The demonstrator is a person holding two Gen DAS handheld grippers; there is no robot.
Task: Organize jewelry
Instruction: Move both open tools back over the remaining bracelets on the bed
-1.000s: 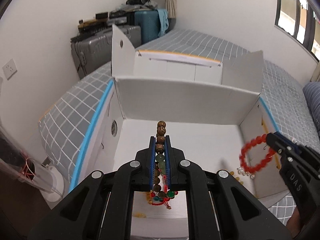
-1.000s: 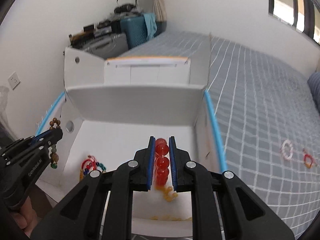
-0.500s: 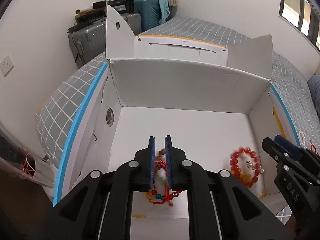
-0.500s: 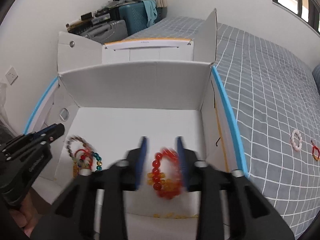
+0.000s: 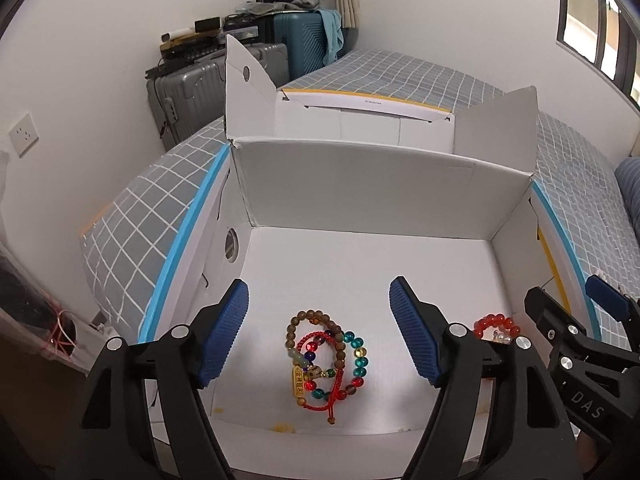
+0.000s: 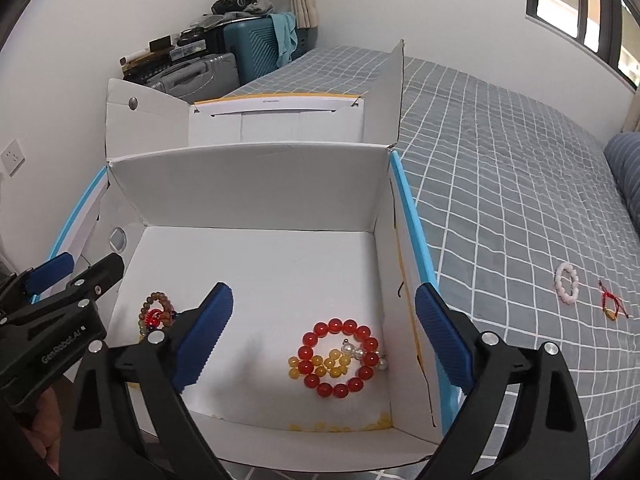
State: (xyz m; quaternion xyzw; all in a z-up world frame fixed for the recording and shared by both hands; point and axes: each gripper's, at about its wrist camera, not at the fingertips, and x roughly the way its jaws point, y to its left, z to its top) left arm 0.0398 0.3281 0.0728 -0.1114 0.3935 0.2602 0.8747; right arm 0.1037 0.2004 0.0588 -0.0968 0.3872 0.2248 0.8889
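Both of my grippers hang over the open white box (image 6: 256, 184) on the bed (image 6: 500, 168), and both have just been opening; nothing sits between the jaws of either now. My left gripper (image 5: 318, 326) is released above the wooden bead bracelet (image 5: 304, 322), which lies on the box floor tangled with a multicoloured bead bracelet (image 5: 358, 364) and a red cord bracelet (image 5: 324, 392). My right gripper (image 6: 324, 334) is also spread wide, and below it the red bead bracelet (image 6: 340, 358) lies flat near the box's right wall, ringed around some yellow beads (image 6: 320, 364) and a few pearl beads (image 6: 356, 350). What is left to collect, I judge, lies outside the box: a pink bead bracelet (image 6: 567, 283) and a small red cord charm (image 6: 612, 304) on the bedspread at about 3 o'clock from my right gripper, well apart from it and beyond the box's blue-edged side. The right hand is plainly the nearer one. The cord charm's long axis runs roughly from 11 to 5 o'clock. To reach them I must lift clear of the right wall first; past it the bed is open.
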